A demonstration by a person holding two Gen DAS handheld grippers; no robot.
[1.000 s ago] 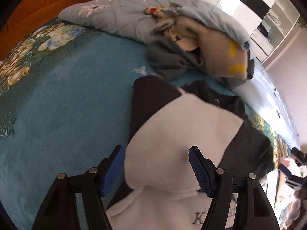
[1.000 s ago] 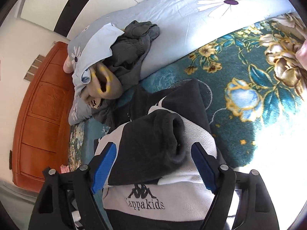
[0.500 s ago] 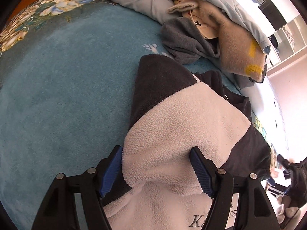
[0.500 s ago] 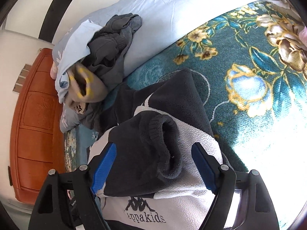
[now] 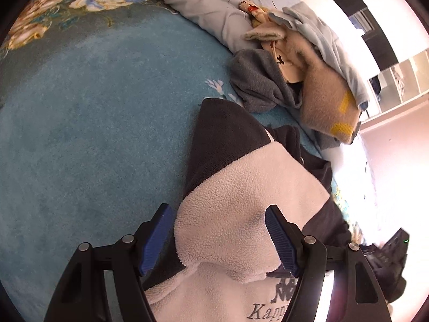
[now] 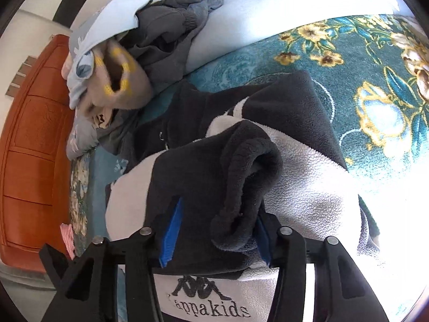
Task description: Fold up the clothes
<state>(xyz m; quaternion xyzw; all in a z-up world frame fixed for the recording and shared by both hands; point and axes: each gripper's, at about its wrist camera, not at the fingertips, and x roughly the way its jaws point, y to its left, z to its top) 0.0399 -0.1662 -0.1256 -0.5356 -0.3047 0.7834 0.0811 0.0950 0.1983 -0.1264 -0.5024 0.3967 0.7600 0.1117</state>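
The right gripper (image 6: 214, 230) is tilting downward, its jaws closing on the dark sleeve cuff (image 6: 241, 177) of the fleece jacket (image 6: 308, 177) lying on the teal floral bed (image 6: 375, 86). The left gripper (image 5: 219, 238) is holding its jaws spread around a white fleece fold (image 5: 241, 201). Beyond, a clothes pile (image 5: 308, 80) is resting against the quilt (image 5: 214, 0); only the right view is showing the orange headboard (image 6: 32, 147).

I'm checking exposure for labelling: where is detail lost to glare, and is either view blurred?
Right wrist view: sunlight blows out the lower right, washing the white fleece and floral blanket; logo sharp. Left wrist view: the wall and bed edge at right are overexposed; fleece texture crisp. Both bend strongly at the rims.
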